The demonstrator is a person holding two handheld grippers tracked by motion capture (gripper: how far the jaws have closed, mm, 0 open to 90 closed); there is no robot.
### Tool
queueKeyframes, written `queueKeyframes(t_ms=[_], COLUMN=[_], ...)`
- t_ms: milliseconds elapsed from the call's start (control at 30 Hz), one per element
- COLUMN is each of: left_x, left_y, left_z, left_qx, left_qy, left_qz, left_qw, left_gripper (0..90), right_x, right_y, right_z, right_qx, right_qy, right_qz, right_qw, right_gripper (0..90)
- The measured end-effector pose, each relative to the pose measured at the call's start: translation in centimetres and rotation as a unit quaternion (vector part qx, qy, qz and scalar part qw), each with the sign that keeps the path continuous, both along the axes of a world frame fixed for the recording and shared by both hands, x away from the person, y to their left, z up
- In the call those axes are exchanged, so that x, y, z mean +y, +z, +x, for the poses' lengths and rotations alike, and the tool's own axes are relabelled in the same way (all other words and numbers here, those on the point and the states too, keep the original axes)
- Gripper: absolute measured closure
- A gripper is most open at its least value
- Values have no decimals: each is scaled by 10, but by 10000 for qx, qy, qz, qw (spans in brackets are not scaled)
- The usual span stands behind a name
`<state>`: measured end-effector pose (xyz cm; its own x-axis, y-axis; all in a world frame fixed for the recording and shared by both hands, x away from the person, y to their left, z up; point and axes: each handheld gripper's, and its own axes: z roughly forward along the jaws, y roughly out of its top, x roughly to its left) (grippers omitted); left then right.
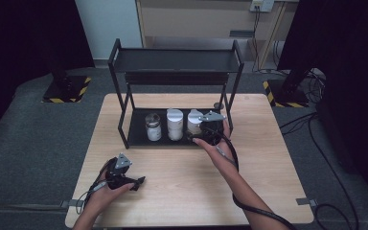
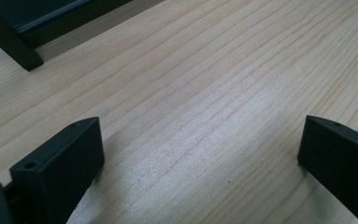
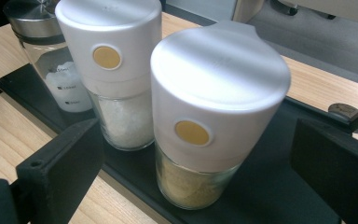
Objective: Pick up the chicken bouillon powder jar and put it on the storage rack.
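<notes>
On the black rack's (image 1: 135, 135) lower shelf, the rightmost shaker (image 3: 214, 116) stands between our right gripper's (image 3: 200, 154) spread jaws. We should advance squarely and close below its white cap. Our left gripper (image 2: 200, 154) rests released, near-left.

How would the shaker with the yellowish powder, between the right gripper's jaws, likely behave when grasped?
The shaker looks rigid: a glass base under a smooth white cap, so it is probably slippery and breakable. Tall with a wide top, it may tip if pushed high. The right gripper stands open around it.
</notes>
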<state>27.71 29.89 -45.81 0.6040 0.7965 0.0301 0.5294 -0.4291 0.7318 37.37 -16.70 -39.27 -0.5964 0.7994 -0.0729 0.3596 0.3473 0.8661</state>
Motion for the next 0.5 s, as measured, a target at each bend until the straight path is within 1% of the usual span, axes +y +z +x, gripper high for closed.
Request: queueKeyframes(t_ms=[100,433,500], left_x=[0,0,0], left_y=[0,0,0], left_z=[0,0,0], left_qx=[0,1,1], left_qy=[-1,-1,-2], left_qz=[2,3,2], left_qw=[10000,10000,10000], left_gripper=[0,0,0], right_x=[-2,-5,-6], right_y=[1,9,10], right_z=[-1,-5,-6], right_qx=[-19,-118,-90], right_qy=[-22,19,9], right_qz=[46,35,89], right_qw=[10000,9999,9999], right_gripper=[38,38,38])
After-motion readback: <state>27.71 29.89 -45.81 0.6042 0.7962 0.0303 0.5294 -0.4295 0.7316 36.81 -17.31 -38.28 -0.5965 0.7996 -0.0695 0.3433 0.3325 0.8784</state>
